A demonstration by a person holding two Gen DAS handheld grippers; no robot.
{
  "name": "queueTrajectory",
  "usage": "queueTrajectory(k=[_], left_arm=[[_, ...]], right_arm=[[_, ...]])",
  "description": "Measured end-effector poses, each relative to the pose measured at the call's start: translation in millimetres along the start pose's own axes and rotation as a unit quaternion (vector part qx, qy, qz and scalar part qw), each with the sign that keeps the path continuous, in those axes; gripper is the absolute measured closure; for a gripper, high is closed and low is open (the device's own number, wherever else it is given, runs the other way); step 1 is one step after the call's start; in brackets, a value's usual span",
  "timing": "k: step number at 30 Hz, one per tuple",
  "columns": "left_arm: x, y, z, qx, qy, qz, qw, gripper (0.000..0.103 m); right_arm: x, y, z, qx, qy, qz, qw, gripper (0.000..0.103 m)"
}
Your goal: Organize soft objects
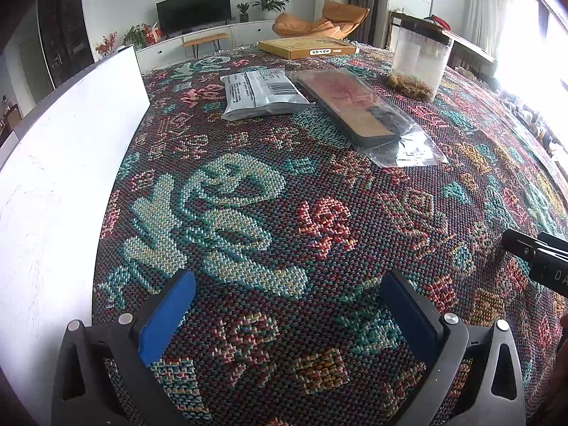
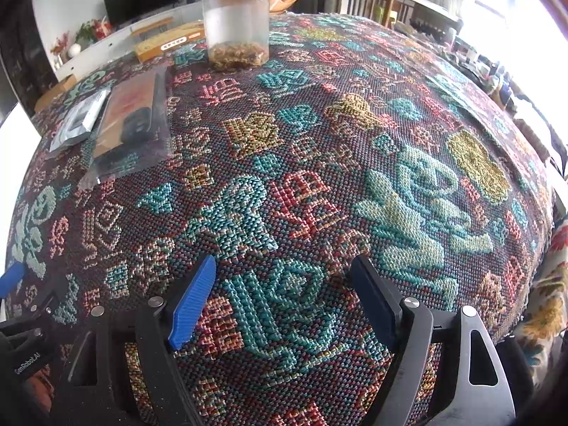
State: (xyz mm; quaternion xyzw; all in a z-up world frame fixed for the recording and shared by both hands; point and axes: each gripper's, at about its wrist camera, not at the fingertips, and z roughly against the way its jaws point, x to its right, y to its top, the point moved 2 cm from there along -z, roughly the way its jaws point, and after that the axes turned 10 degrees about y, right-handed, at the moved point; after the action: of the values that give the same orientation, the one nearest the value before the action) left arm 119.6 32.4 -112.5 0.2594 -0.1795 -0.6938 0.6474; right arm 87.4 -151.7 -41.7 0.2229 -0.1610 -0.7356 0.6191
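Observation:
A grey soft mailer pouch [image 1: 264, 94] lies on the patterned tablecloth [image 1: 284, 213], far ahead of my left gripper [image 1: 287, 287]. Next to it, to the right, lies a clear plastic bag with a flat orange-and-black item [image 1: 365, 110]. Both show at the left of the right wrist view: the pouch [image 2: 76, 120] and the clear bag [image 2: 131, 124]. My left gripper is open and empty, low over the cloth. My right gripper [image 2: 284, 273] is open and empty too, over the cloth's near part. Its body shows at the right edge of the left view [image 1: 539, 259].
A clear jar with a black lid [image 2: 236, 25] holds brown bits at the far side; it also shows in the left view [image 1: 420, 60]. A flat yellow box [image 1: 307, 48] lies at the far edge. A white board [image 1: 67, 163] stands along the left.

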Motion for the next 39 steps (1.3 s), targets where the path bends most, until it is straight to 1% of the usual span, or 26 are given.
queueTrajectory(k=[4,32,36,38,39], left_arm=[[0.1,0.2,-0.1,0.0,0.0,0.0,1.0,0.0],[0.0,0.0,0.0,0.0,0.0,0.0,1.0,0.0],[0.0,0.1,0.0,0.0,0.0,0.0,1.0,0.0],[0.1,0.2,0.0,0.0,0.0,0.0,1.0,0.0],[0.1,0.2,-0.1,0.0,0.0,0.0,1.0,0.0]], right_arm=[[0.7,-0.2,-0.8,-0.001,-0.002,-0.002,1.0,0.019],[2.2,-1.0,-1.1,-0.002,0.001,-0.004,1.0,0.018],[4.0,-1.8,-1.2,-0.003,0.007,-0.008,1.0,0.017],[4.9,-1.9,0.2,-0.001,0.018,-0.011,1.0,0.017],[7.9,-0.5,11.7,0.024,0.052,-0.024,0.998,0.018]])
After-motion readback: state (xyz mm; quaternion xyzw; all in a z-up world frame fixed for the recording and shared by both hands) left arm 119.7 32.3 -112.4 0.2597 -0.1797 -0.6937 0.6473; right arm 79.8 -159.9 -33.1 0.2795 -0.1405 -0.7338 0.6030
